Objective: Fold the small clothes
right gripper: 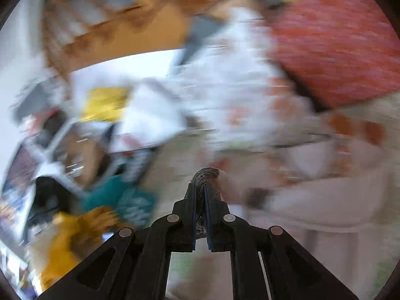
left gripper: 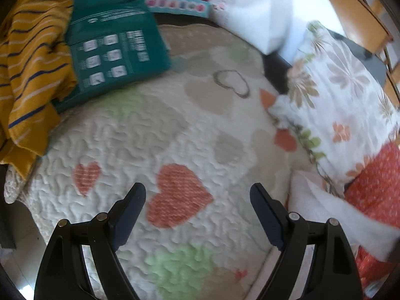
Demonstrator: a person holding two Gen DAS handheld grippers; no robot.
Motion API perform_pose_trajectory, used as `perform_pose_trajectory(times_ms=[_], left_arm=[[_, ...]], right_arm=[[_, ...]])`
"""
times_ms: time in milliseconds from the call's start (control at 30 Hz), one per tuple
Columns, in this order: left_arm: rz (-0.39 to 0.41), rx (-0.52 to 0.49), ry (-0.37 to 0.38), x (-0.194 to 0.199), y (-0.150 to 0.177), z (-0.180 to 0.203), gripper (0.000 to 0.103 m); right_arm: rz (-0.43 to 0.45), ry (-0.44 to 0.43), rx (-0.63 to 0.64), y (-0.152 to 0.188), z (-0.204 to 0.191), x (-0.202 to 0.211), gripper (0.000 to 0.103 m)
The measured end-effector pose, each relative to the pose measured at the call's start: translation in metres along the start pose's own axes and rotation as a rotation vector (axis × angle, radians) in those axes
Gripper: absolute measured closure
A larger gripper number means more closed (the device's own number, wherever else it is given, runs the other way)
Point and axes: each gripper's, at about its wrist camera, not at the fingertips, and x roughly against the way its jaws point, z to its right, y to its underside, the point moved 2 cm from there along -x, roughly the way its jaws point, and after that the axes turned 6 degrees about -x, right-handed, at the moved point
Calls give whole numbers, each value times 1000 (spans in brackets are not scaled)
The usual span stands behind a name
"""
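Observation:
My left gripper (left gripper: 197,197) is open and empty, hovering over a quilted blanket (left gripper: 140,135) with heart prints. A mustard striped garment (left gripper: 30,70) lies at the left edge, apart from the gripper. A white cloth (left gripper: 332,210) lies at the right beside a red patterned fabric (left gripper: 377,190). My right gripper (right gripper: 199,187) is shut on a small dark grey knitted piece of cloth (right gripper: 206,175), which sticks out past the fingertips. The right wrist view is heavily blurred; a pale pinkish garment (right gripper: 325,200) shows to the right of the gripper.
A teal package (left gripper: 115,50) lies at the back left on the blanket. A floral pillow (left gripper: 342,100) and a white bag (left gripper: 250,12) sit at the right and back. Wooden furniture (left gripper: 370,20) stands far right. In the right wrist view a red cushion (right gripper: 337,45) is upper right.

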Motion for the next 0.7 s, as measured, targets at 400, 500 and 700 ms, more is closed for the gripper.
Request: perform_pose_trajectory(times_ms=[400,500,700], left_arm=[[-42,-123,46,-16,15,63,19],[-41,-172,38,-19,19,78,19],[-66,-218,27,-29,28,92,19]], right_arm=[[-78,708,-158,3,207,-59,83],[-127,586,-80,16,179,-80,80],[-325,239,135,54,81,-160,80]])
